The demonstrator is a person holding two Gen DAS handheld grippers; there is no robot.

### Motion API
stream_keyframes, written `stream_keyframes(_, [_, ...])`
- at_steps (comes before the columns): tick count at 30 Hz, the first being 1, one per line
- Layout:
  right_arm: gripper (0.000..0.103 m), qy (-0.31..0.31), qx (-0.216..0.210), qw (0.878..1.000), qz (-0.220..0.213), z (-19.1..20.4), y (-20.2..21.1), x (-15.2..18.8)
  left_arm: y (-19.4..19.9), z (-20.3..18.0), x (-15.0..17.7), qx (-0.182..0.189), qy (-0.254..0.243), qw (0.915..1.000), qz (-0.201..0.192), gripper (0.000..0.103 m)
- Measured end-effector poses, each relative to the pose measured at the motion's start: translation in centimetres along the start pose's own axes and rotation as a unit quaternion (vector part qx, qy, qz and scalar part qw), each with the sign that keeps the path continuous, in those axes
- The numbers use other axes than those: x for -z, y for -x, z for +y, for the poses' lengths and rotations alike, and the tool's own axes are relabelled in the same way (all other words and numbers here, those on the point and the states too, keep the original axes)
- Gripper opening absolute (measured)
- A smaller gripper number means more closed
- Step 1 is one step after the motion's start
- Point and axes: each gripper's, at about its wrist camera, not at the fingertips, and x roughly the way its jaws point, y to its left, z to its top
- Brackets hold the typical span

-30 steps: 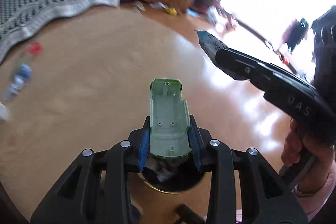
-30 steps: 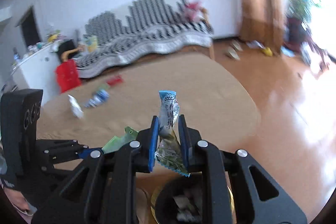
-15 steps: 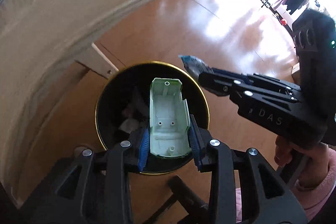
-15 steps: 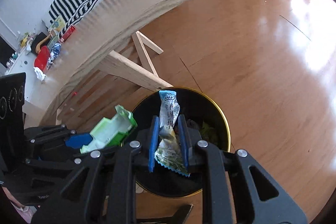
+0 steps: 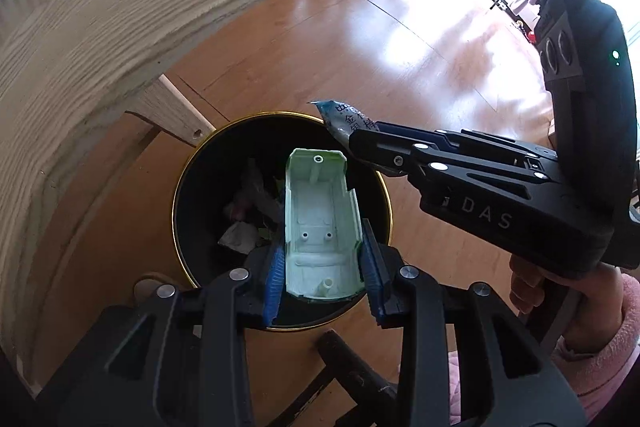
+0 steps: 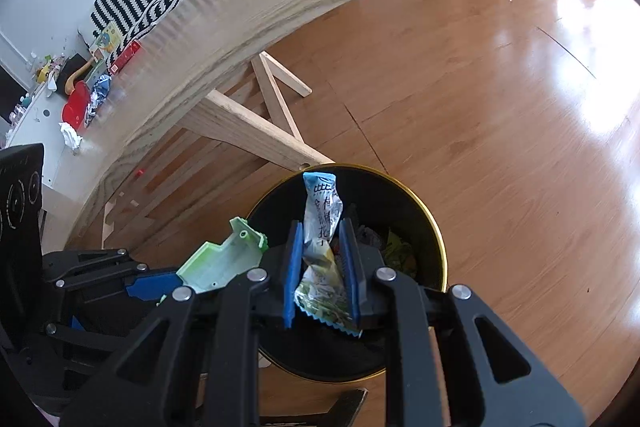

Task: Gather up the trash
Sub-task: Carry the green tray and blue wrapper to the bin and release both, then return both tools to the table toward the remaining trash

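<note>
Now over the bin, both loads held. Blue-padded fingers (image 5: 276,273) of left gripper (image 5: 322,267) clamped on pale green moulded plastic shell (image 5: 320,223), hollow side up, front end projecting above opening of round black bin with gold rim (image 5: 182,183). Right gripper (image 6: 320,267) closed on crinkled blue-and-green printed snack wrapper (image 6: 320,227), pinched at mid-length, top standing upright between pads, lower end hanging behind them. Wrapper tip also above bin mouth.

Changed since a second ago: views then level across light wooden tabletop (image 5: 120,7); both since tilted down and brought off table edge to bin on floor below, beside table leg. Grips unchanged throughout.

Bin already holding crumpled paper and wrappers. More litter left at far end of tabletop: red item, blue crumpled wrapper (image 6: 98,95), white tissue (image 6: 72,139).

Judgement: transport done, release next. Shell long and rigid, resting only between pads; likely to tip and strike rim unless centred first. Wrapper light, may cling to pad.
</note>
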Motion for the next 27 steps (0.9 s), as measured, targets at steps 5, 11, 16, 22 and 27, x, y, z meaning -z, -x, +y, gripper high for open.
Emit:
stream_keyframes(5, [0.019,0.004,0.007,1.000,0.003,0.3,-0.1,0.0,-0.2,0.1,0.4,0.012,-0.001,0.9999,0.011,0.035])
stream_keyframes(11, [0.092,-0.023,0.028,0.998,-0.047,0.0,1.7,-0.4,0.5,-1.6,0.7,-0.028,-0.043,0.9985,-0.020,0.095])
stream_keyframes(16, [0.096,-0.046,0.087,0.990,-0.106,-0.9,4.3,-1.2,2.3,-2.4,0.4,-0.070,-0.089,0.9922,-0.053,0.096])
stream_keyframes(22, [0.096,-0.042,0.124,0.981,-0.141,-0.7,4.6,-2.1,14.5,2.6,-2.1,-0.106,-0.039,0.9743,-0.195,0.096])
stream_keyframes(27, [0.096,-0.001,0.087,0.984,-0.154,5.1,3.6,-4.4,21.8,14.7,-0.8,-0.219,0.101,0.9416,-0.236,0.097])
